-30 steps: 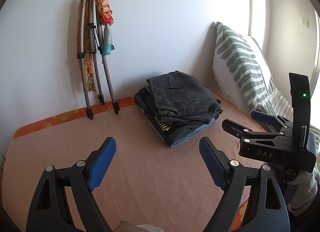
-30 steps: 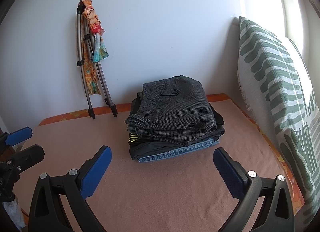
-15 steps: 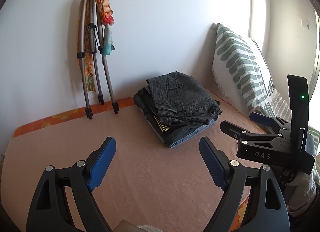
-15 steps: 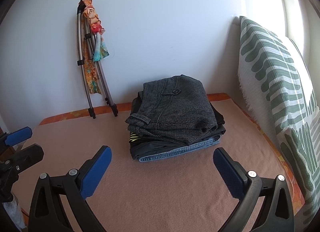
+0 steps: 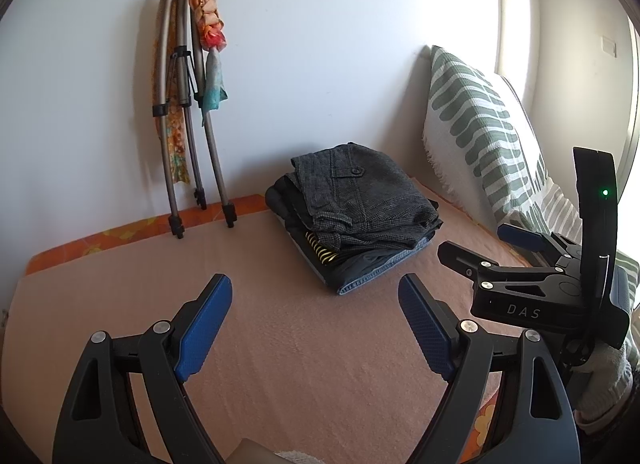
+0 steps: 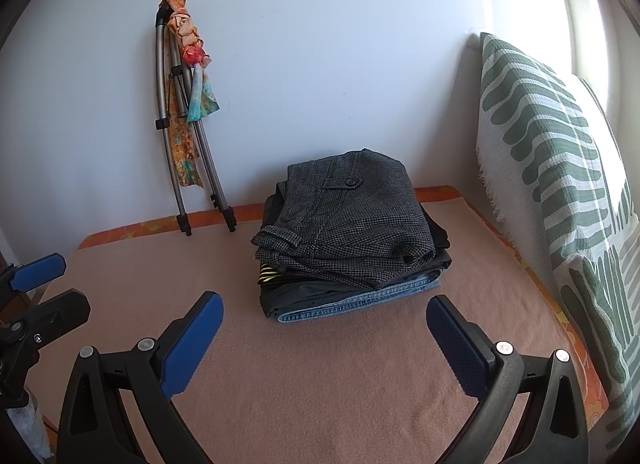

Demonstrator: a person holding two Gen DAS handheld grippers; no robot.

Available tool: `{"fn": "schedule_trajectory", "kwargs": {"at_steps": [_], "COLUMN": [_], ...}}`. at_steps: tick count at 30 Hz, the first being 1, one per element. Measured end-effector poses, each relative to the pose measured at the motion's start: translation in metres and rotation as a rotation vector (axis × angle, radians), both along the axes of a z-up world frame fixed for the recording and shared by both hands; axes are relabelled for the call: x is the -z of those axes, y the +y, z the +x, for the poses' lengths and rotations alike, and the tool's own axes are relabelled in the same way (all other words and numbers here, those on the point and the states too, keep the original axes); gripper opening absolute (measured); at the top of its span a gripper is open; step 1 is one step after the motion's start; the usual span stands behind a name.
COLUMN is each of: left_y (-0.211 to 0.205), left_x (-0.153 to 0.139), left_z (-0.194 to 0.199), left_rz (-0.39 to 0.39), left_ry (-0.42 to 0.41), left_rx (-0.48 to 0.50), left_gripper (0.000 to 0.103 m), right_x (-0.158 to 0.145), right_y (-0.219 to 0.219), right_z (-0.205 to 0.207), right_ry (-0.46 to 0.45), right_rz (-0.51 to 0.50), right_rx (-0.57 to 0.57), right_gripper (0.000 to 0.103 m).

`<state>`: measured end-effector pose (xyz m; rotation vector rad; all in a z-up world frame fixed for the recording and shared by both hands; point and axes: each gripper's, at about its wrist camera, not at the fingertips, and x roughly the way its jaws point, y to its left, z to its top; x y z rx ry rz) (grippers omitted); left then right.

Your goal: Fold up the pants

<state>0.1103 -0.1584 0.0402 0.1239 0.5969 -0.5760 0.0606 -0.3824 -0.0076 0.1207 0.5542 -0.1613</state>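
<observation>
Right wrist view had the pants (image 6: 352, 220) dead centre: grey checked ones, folded, lying on top of a stack (image 6: 352, 288) with dark cloth, a striped bit and denim at the bottom. I judged them done, since they sat square on the pile with the button flap up and no leg hanging loose. The stack sat on the pink blanket (image 6: 320, 384), close to the wall, which kept the near part of the blanket free for spreading cloth.

My right tongs (image 6: 324, 340) hung short of the stack, over bare blanket, gaping wide with nothing between the blue pads (image 6: 192, 340). My left tongs (image 5: 316, 324) were to the left of the stack and likewise short of it, spread wide and empty too. Neither touched the stack. I held both clear so as not to drag the fold askew.

Left of the stack a tripod (image 6: 188, 136) leaned on the wall with a scarf (image 6: 192, 60) tied to it. Right of the stack a green-patterned pillow (image 6: 560, 168) stood propped up, well apart from it, out of my way.
</observation>
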Motion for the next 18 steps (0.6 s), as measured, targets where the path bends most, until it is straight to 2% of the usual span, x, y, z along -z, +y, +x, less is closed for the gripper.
{"fn": "schedule_trajectory", "kwargs": {"at_steps": [10, 18], "left_y": [0.0034, 0.003], "left_x": [-0.001, 0.0009], "left_z": [-0.0025, -0.0001], "left_rz": [-0.019, -0.014], "left_ry": [-0.02, -0.005], "left_rx": [-0.008, -0.016], "left_gripper": [0.085, 0.085], "right_x": [0.0002, 0.0002], "right_y": [0.0022, 0.0024], "right_z": [0.0002, 0.0011], "right_ry": [0.003, 0.005], "right_rz": [-0.001, -0.002], "right_rx": [-0.002, -0.007], "right_gripper": [0.103, 0.103]}}
